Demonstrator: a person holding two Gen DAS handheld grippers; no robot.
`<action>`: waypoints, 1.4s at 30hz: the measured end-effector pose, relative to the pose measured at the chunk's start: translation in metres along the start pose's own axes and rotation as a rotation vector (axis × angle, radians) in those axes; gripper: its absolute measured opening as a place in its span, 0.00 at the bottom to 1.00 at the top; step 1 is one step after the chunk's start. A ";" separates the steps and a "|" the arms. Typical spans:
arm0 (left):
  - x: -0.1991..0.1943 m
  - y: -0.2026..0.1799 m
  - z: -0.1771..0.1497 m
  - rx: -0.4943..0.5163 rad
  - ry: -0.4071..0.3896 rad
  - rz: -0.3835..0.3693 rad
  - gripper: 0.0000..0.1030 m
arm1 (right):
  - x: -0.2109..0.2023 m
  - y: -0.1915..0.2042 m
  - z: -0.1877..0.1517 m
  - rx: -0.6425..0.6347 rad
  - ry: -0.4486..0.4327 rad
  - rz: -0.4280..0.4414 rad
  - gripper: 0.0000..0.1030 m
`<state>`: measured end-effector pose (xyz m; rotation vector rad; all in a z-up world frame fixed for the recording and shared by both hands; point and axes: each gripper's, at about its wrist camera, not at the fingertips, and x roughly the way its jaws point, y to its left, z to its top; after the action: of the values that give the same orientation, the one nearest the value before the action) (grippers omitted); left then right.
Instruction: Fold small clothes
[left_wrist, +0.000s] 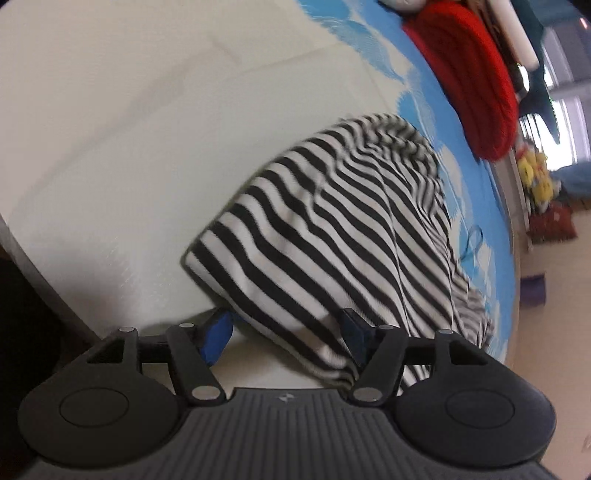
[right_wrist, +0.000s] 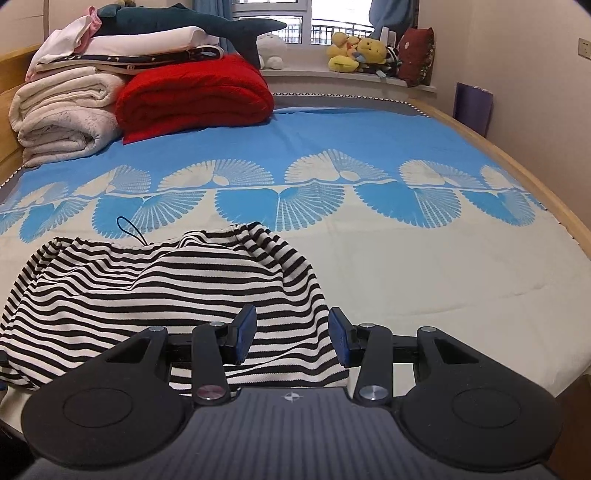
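A black-and-white striped garment (left_wrist: 332, 229) lies bunched on the bed sheet, also in the right wrist view (right_wrist: 166, 291). My left gripper (left_wrist: 284, 332) is open, its blue pads on either side of the garment's near edge, with cloth draped over the right finger. My right gripper (right_wrist: 291, 334) is open, its pads astride the garment's near right corner, with cloth lying between them. A thin dark cord loop (right_wrist: 129, 229) sticks out at the garment's far edge.
The bed has a blue and cream patterned sheet (right_wrist: 406, 258). A red folded blanket (right_wrist: 195, 96) and stacked white bedding (right_wrist: 62, 114) sit at the far left. Plush toys (right_wrist: 362, 51) line the windowsill. A wooden bed edge (right_wrist: 546, 192) runs along the right.
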<state>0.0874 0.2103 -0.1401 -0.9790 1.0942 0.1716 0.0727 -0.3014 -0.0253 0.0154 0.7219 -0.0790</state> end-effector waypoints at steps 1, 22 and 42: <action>0.000 0.002 0.001 -0.018 -0.013 -0.010 0.68 | 0.000 0.000 0.000 -0.002 0.000 0.001 0.43; 0.004 -0.007 0.012 -0.002 -0.101 -0.017 0.20 | 0.005 0.006 0.000 -0.019 0.022 -0.004 0.43; -0.071 -0.082 -0.023 0.543 -0.361 0.354 0.14 | 0.014 -0.003 0.014 0.078 0.023 -0.041 0.43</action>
<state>0.0837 0.1686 -0.0374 -0.2487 0.9001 0.3067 0.0917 -0.3060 -0.0242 0.0761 0.7420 -0.1468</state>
